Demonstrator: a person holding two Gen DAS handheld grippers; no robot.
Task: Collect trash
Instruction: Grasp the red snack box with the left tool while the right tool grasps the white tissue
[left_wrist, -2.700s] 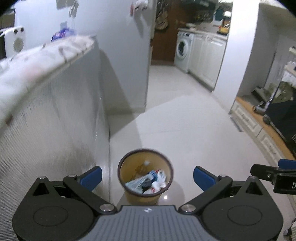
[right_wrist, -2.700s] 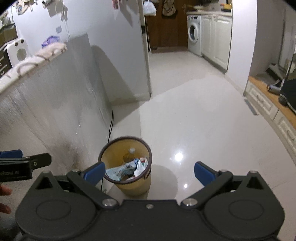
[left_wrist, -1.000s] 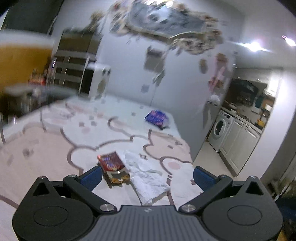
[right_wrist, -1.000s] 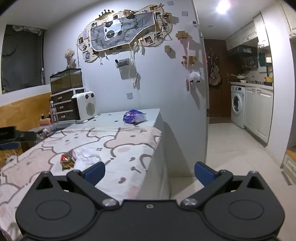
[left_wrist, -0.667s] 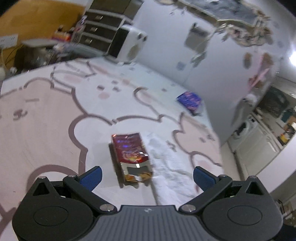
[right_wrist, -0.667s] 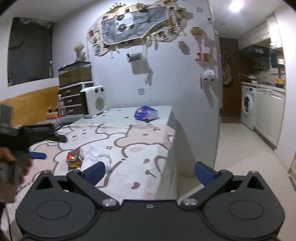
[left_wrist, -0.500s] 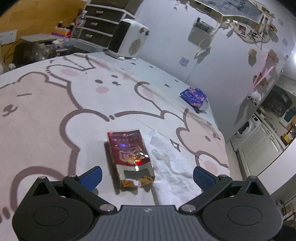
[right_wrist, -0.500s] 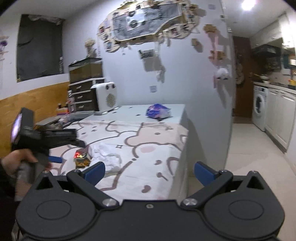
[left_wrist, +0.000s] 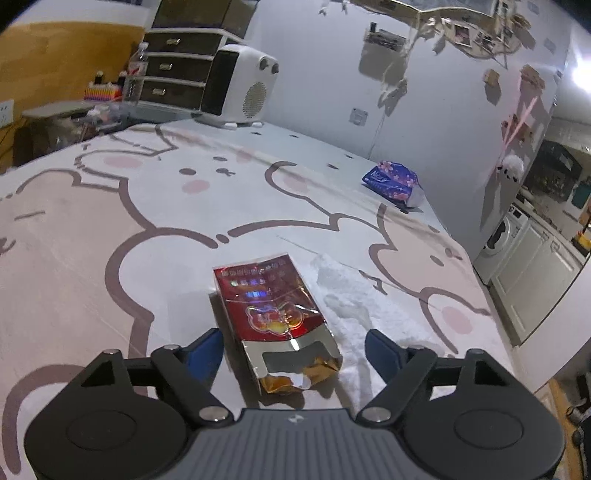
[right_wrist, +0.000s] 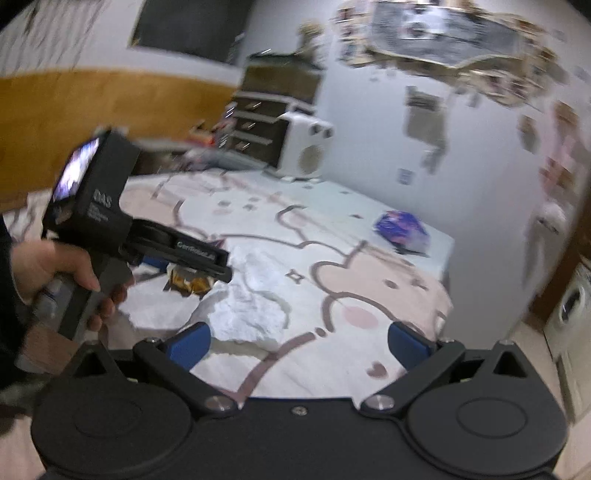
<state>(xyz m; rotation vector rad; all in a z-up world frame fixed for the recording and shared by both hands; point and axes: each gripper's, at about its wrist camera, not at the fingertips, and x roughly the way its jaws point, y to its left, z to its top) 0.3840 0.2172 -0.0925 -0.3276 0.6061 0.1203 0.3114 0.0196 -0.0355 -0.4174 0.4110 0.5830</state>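
A crumpled red cigarette pack (left_wrist: 269, 302) with a torn gold end lies on the bear-print tablecloth (left_wrist: 110, 221). My left gripper (left_wrist: 293, 350) straddles its near end and its jaws are closing. The left pad is close to the pack's side, and a gap still shows at the right pad. A crumpled white tissue (left_wrist: 354, 306) lies against the pack's right side. In the right wrist view a hand holds the left gripper (right_wrist: 184, 258) over the pack (right_wrist: 190, 282). My right gripper (right_wrist: 299, 341) stands open just short of the tissue (right_wrist: 255, 295), with nothing between its fingers.
A blue tissue packet (left_wrist: 393, 182) lies near the table's far right edge. A white heater (left_wrist: 240, 88) and dark drawers (left_wrist: 177, 70) stand behind the table. The table's right edge drops to the floor, with kitchen cabinets and a washing machine beyond.
The left gripper came down and closer to the red pack, and its jaws narrowed around it. The right gripper swung left toward the table and the tissue.
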